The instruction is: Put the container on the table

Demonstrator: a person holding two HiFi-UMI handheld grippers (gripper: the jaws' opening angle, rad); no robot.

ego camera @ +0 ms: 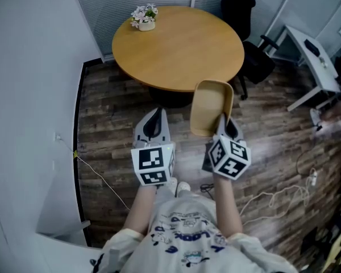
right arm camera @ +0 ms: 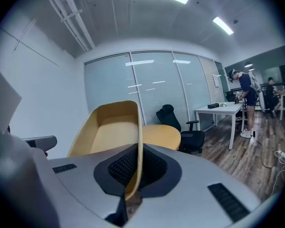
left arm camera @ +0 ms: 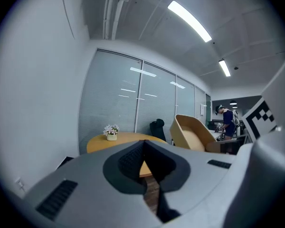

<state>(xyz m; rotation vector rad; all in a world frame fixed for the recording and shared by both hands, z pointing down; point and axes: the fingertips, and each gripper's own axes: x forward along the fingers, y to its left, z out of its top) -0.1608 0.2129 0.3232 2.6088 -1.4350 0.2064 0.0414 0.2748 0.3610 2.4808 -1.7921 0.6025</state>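
Observation:
A tan rectangular container hangs in the air over the wood floor, just short of the round wooden table. My right gripper is shut on the container's near rim, and in the right gripper view the thin wall of the container runs down between the jaws. My left gripper sits to the left of the container, apart from it, shut and empty. In the left gripper view the container shows to the right and the table lies ahead.
A small pot of flowers stands at the table's far left edge. A black office chair is at the table's right, a white desk further right. Cables trail on the floor. A person stands by the white desk.

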